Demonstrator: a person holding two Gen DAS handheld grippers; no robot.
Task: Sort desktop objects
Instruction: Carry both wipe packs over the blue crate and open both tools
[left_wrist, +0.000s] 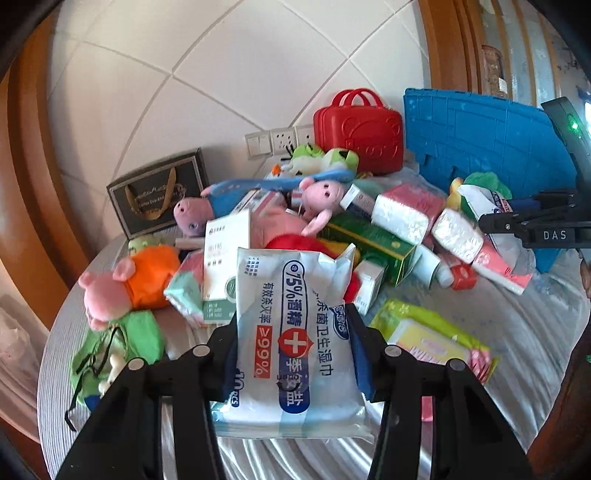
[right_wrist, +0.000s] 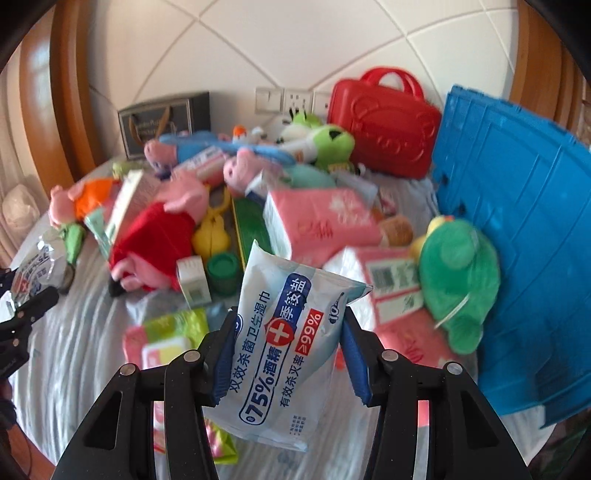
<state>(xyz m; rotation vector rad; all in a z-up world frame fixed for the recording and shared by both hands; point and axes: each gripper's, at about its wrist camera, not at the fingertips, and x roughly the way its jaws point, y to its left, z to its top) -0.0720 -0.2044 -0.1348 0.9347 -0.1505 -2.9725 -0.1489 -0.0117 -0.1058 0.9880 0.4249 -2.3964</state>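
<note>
Left gripper (left_wrist: 293, 354) clamped on one wipes pack (left_wrist: 295, 332), right gripper (right_wrist: 288, 354) clamped on a second wipes pack (right_wrist: 284, 343), both above the table (left_wrist: 517, 332) in front of blue crate (right_wrist: 517, 240); toy-and-box pile (right_wrist: 207, 206) left of crate unsorted, sorting barely begun

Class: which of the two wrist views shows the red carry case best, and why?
The right wrist view: the red carry case appears larger there, with its handles and embossed front face clear of clutter. In the left wrist view the red carry case is smaller and farther back, its lower edge partly hidden behind plush toys.
</note>
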